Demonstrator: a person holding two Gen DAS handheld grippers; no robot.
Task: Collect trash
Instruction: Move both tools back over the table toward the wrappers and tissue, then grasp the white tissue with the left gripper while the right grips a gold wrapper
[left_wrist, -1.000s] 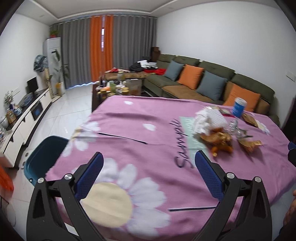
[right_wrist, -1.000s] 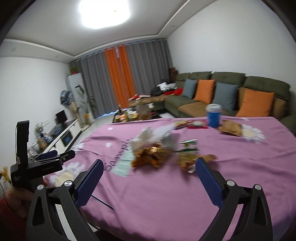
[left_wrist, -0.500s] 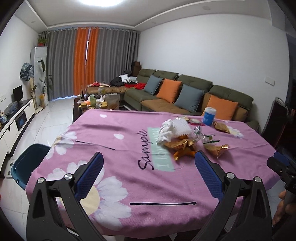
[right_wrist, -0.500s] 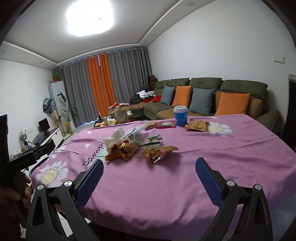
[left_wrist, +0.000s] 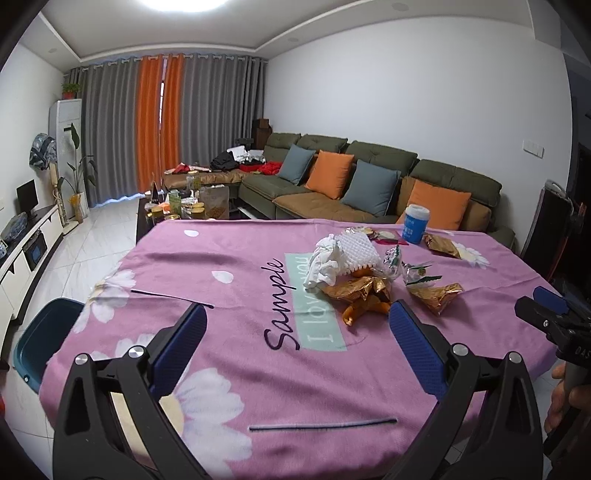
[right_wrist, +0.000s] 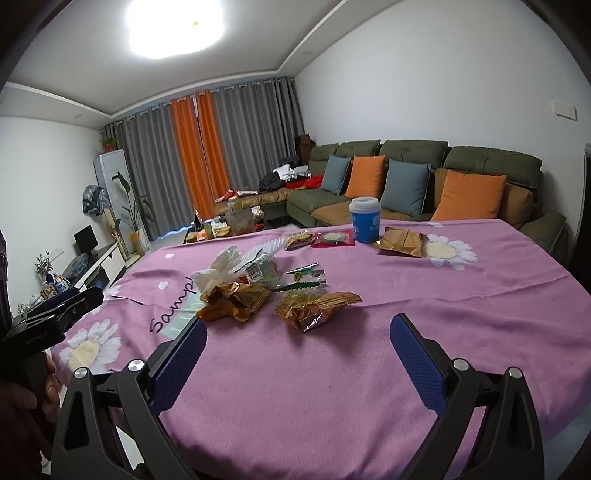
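A heap of trash lies mid-table: a crumpled white tissue (left_wrist: 327, 264) and white foam net (left_wrist: 356, 251), gold foil wrappers (left_wrist: 360, 291) (right_wrist: 236, 299), another gold wrapper (left_wrist: 436, 295) (right_wrist: 317, 312), and a clear green-printed wrapper (right_wrist: 303, 278). A blue paper cup (left_wrist: 415, 223) (right_wrist: 365, 218), a red packet (right_wrist: 332, 238) and a flat gold packet (right_wrist: 400, 242) sit at the far side. My left gripper (left_wrist: 297, 325) is open above the near table, short of the heap. My right gripper (right_wrist: 297, 338) is open too, empty, near the table's front edge.
A pink daisy tablecloth (left_wrist: 229, 258) covers the table. A teal bin (left_wrist: 40, 334) stands on the floor at its left edge. Behind are a green sofa (left_wrist: 369, 177) with cushions and a cluttered coffee table (left_wrist: 184, 206). A dark chair (left_wrist: 550, 236) stands at right.
Both grippers have swung and pulled back, so the whole table and the trash heap come into view. Both stay open and hold nothing.
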